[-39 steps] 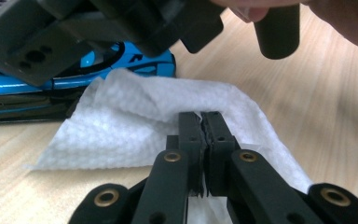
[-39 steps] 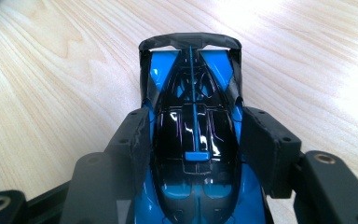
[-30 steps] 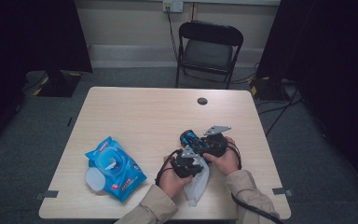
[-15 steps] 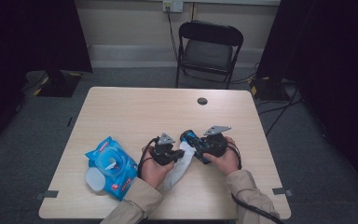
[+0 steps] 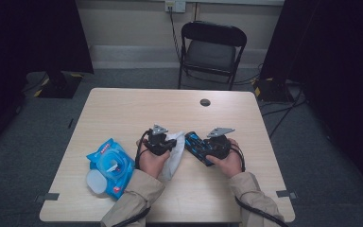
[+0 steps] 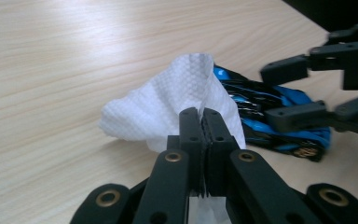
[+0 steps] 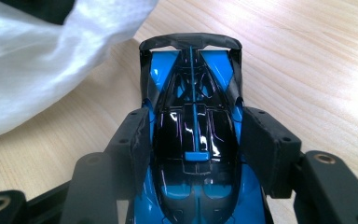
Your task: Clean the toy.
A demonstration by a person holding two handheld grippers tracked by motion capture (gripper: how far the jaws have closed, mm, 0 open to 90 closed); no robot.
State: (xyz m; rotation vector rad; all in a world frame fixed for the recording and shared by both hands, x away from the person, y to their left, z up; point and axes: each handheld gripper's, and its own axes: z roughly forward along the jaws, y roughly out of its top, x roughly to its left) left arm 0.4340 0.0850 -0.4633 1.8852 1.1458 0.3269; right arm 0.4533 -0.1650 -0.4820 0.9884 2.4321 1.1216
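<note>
A blue and black toy race car sits on the table with my right gripper shut on its sides; from above the toy car lies near the table's middle. My left gripper is shut on a white wet wipe, which bunches up ahead of its jaws just left of the toy car. In the high view the left gripper holds the white wipe beside the right gripper. The white wipe hangs at the upper left of the right gripper view.
A blue pack of wet wipes with its round lid open lies at the table's front left. A small dark round cap sits in the light wooden table near its far edge. A black folding chair stands behind.
My left gripper has moved left and away from the person with the wipe, from in front of the toy car to its left side. The right gripper and the car have kept still.
</note>
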